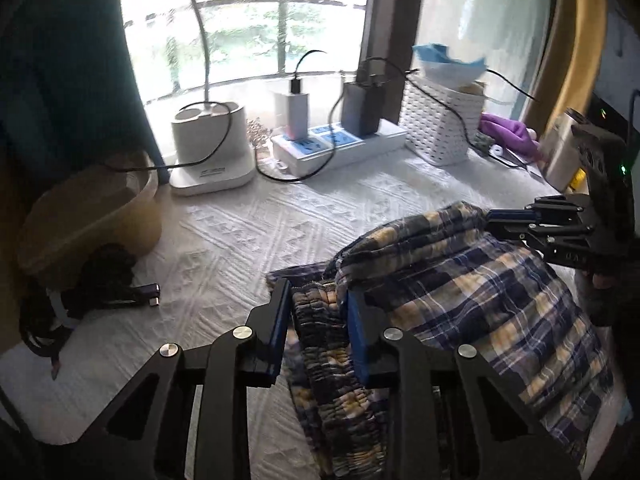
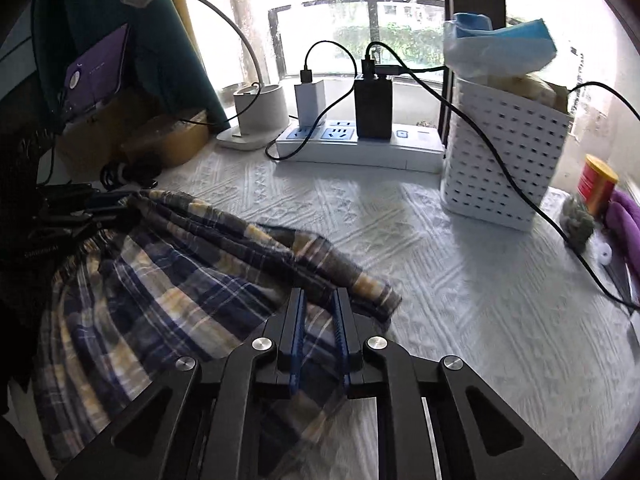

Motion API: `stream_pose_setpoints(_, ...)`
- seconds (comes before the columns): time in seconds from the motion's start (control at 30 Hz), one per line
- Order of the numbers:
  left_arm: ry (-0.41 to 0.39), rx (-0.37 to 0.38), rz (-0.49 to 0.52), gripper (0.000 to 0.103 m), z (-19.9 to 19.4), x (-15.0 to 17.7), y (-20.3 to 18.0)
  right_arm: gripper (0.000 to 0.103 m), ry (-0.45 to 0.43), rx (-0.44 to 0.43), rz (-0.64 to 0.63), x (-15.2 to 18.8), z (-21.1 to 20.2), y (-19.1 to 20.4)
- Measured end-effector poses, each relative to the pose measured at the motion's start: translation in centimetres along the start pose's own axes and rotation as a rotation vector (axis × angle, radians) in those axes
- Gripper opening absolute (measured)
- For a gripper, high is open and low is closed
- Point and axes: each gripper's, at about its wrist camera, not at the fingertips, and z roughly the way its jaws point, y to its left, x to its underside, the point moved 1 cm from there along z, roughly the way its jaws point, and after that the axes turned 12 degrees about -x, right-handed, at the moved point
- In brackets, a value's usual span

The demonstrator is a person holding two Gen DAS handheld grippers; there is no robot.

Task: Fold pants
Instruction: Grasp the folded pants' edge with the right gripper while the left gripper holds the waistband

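Observation:
Blue, tan and white plaid pants [image 1: 472, 296] lie bunched on the white textured cloth. My left gripper [image 1: 318, 300] is shut on the gathered elastic waistband [image 1: 320, 320]. My right gripper [image 2: 319, 298] is shut on a fold of the pants [image 2: 168, 280] and holds it lifted. The right gripper also shows at the right of the left wrist view [image 1: 496, 220], clamped on the raised upper edge. The left gripper shows dark at the left of the right wrist view [image 2: 116, 206], on the fabric's far corner.
At the back stand a white lamp base [image 1: 210, 148], a power strip [image 1: 340, 144] with chargers and cables, and a white perforated basket [image 2: 504, 152]. A red can [image 2: 598, 184] and purple cloth [image 2: 624, 220] sit right. A tan bowl [image 1: 92, 216] and black cables [image 1: 100, 280] sit left.

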Motion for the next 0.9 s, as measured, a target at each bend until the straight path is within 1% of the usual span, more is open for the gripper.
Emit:
stream_pose_setpoints(0.13,0.064,0.004,-0.052,0.027,1.8,0.1,0.6,0.014,0.019,0.030,-0.008,-0.6,1.8,-0.5)
stream_pose_setpoints(0.17,0.081,0.010,-0.069,0.030,2.2,0.2,0.7,0.014,0.023,0.033,-0.006,-0.6,2.2,-0.6)
stream_pose_setpoints(0.23,0.109,0.027,-0.088,0.032,2.8,0.5,0.9,0.014,0.029,0.042,0.001,-0.9,2.5,-0.8)
stream_pose_setpoints(0.3,0.138,0.043,-0.118,0.038,3.2,0.6,1.4,0.014,0.038,0.048,0.009,-1.0,2.8,-1.0)
stream_pose_setpoints(0.33,0.141,0.033,-0.130,0.047,3.2,0.5,1.7,0.014,0.034,0.059,0.017,-1.2,2.6,-1.0)
stream_pose_setpoints(0.37,0.139,0.027,-0.141,0.051,3.0,0.4,2.0,0.015,0.027,0.069,0.021,-1.2,2.3,-0.9)
stream_pose_setpoints(0.43,0.126,0.044,-0.166,0.052,2.4,0.2,2.8,0.015,-0.003,0.070,0.031,-1.5,1.2,-0.5)
stream_pose_setpoints(0.5,0.096,0.039,-0.182,0.055,1.3,-0.1,3.3,0.015,-0.040,0.031,0.031,-1.8,-0.4,0.6)
stream_pose_setpoints(0.63,0.056,0.025,-0.210,0.056,-0.5,-0.3,3.6,0.015,-0.041,-0.031,-0.035,-1.9,-1.9,3.8)
stream_pose_setpoints(0.7,0.033,0.032,-0.231,0.056,-1.5,-0.1,3.7,0.015,-0.020,-0.054,-0.074,-1.5,-1.9,5.7)
stream_pose_setpoints(0.77,0.040,0.053,-0.243,0.056,-1.9,0.2,3.5,0.015,0.008,-0.063,-0.101,-0.8,-1.3,7.1)
stream_pose_setpoints(0.8,0.057,0.071,-0.237,0.056,-1.9,0.5,3.2,0.015,0.024,-0.069,-0.113,-0.5,-1.1,7.7)
stream_pose_setpoints(0.9,0.103,0.108,-0.194,0.056,-1.8,1.9,1.5,0.015,0.062,-0.063,-0.141,0.6,0.1,9.0)
